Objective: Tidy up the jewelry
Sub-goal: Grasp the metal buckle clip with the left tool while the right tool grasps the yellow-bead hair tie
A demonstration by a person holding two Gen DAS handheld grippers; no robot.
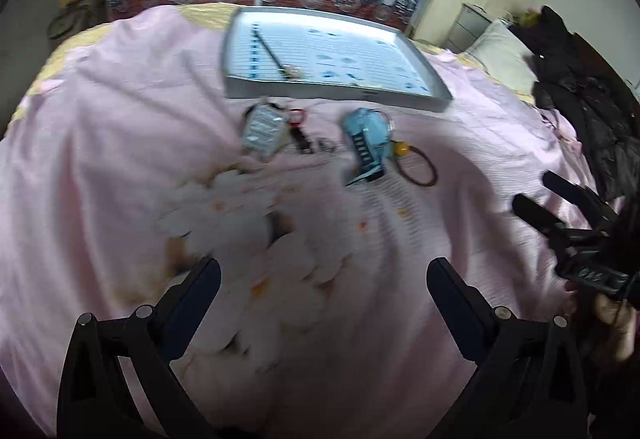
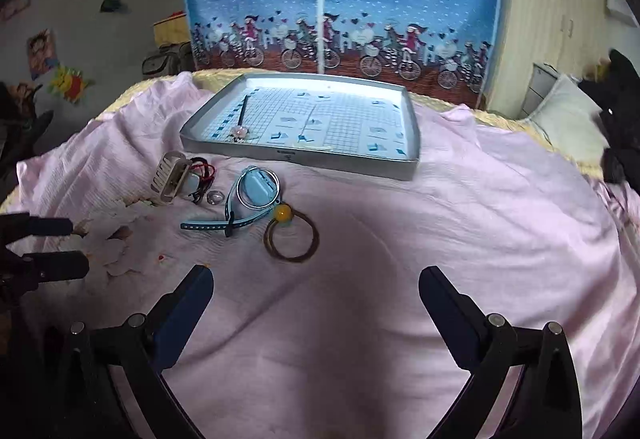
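Both grippers, left gripper [image 1: 324, 279] and right gripper [image 2: 316, 287], spread wide, empty | our brown elastic hair tie with yellow bead [image 2: 291, 239] dead ahead, right nearer | grey shallow tray [image 2: 412, 167] beyond

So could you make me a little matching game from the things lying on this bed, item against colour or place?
Items:
1. watch
2. hair tie
3. hair stick
4. hair clip

Descriptions:
A. white, leftmost of the items on the pink sheet
B. lying inside the grey tray
C. light blue, strap stretched out
D. brown loop with a yellow bead

Pairs: 1-C, 2-D, 3-B, 4-A
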